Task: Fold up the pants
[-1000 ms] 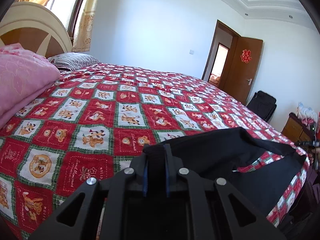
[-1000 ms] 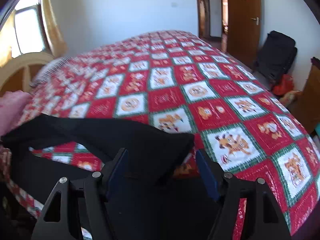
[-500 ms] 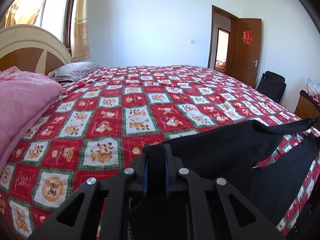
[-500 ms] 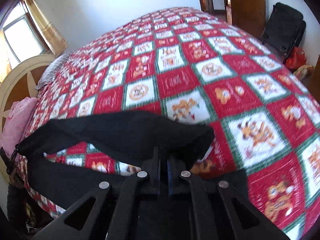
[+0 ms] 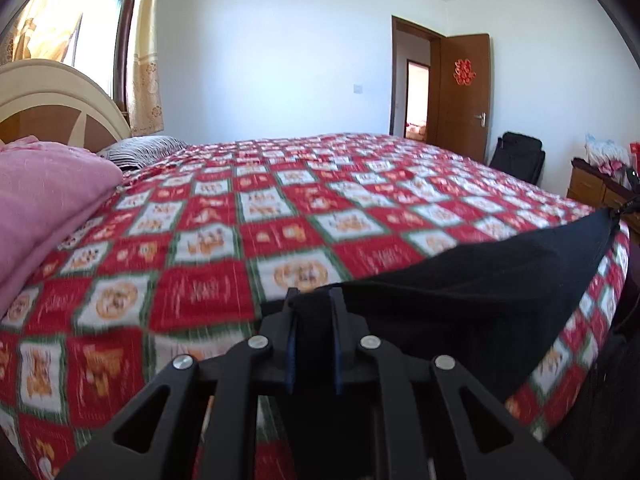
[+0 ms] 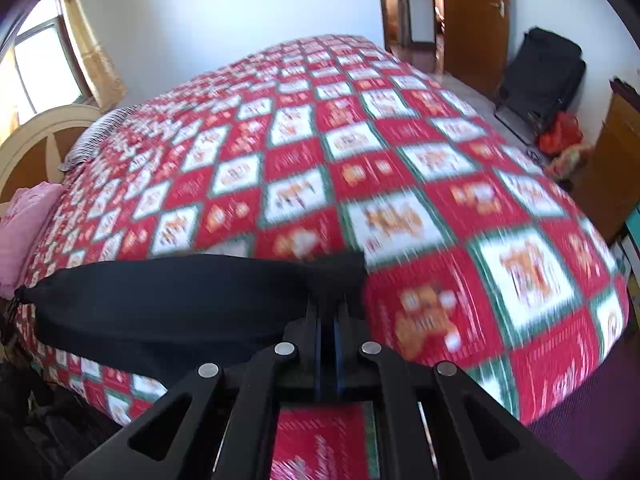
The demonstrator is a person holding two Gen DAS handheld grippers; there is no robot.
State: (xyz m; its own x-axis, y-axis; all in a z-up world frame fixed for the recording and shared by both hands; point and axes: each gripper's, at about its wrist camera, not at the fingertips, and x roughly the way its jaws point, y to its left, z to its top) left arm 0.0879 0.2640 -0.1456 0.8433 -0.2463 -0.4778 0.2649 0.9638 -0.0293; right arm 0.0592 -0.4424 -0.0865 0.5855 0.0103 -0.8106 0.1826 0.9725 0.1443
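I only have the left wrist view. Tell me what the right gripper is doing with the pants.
Observer: The right gripper has its jaws shut on a corner of the black pants.
Operator: Report what lies beyond that corner.
Observer: Bare red patterned bedspread, out to the far edge.
Operator: Check the floor on that side.
Observer: A red bag sits by the black suitcase.
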